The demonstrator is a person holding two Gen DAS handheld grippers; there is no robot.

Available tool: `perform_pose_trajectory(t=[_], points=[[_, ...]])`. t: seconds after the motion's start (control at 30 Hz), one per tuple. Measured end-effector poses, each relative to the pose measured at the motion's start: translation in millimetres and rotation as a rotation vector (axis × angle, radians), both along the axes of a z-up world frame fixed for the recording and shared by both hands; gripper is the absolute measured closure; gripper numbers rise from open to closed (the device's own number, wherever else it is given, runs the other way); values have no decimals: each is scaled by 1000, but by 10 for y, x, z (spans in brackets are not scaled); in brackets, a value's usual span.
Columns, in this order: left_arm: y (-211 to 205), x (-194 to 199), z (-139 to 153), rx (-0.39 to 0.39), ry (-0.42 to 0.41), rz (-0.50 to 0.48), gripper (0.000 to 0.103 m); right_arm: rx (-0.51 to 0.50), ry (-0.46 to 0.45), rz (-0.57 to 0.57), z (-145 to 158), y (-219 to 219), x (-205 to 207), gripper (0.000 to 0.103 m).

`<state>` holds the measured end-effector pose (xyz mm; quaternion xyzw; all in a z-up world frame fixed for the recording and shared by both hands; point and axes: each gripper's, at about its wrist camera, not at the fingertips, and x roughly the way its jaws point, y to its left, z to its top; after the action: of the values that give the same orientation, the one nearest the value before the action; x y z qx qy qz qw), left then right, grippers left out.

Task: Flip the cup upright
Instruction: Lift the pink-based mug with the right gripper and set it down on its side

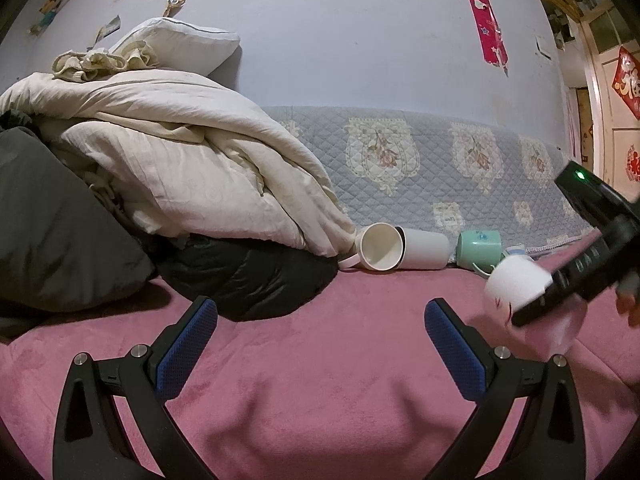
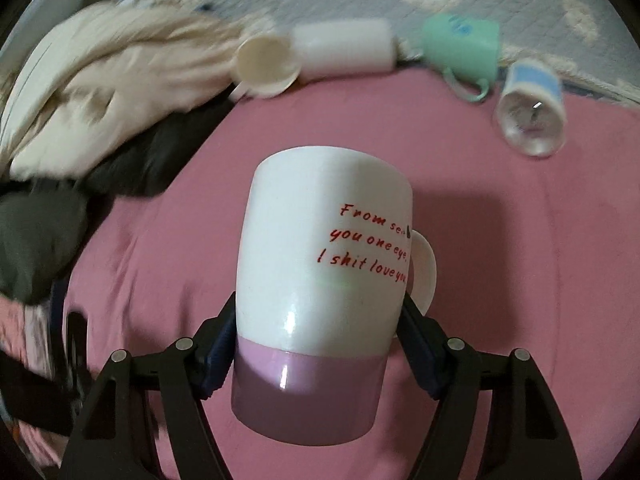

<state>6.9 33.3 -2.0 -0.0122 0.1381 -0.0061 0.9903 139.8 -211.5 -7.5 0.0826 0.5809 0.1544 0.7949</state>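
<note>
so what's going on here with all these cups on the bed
A person is working with two handheld grippers over a pink blanket. The right gripper is clamped on a white and pink mug, holding it off the blanket. The left gripper is open and holds nothing. By the quilted wall cover, a cream mug, a white tumbler, a green cup and a clear cup lie tipped over.

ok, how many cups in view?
5. A mug in the right gripper; along the bed's back edge lie a cream cup, white cup, green cup and clear cup. The bedding may hide more.
</note>
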Motion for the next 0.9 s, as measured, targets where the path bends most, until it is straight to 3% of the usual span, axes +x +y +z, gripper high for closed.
perform_pose_trajectory(t=[0.3,0.5,0.6,0.73,0.9], points=[[-21,1,-2,11,1,-4,0,15,-18,-1,-245,79,-113,28],[-29,4,-8,10,3,-4,0,-17,-134,60,-223,160,-262,26],[-32,4,-7,11,3,-4,0,-10,-231,87,-108,142,-372,18],[-30,8,-11,10,1,-4,0,59,-412,102,72,-31,-584,18],[-31,10,-15,12,2,-4,0,9,-736,-87,189,-420,-912,10]])
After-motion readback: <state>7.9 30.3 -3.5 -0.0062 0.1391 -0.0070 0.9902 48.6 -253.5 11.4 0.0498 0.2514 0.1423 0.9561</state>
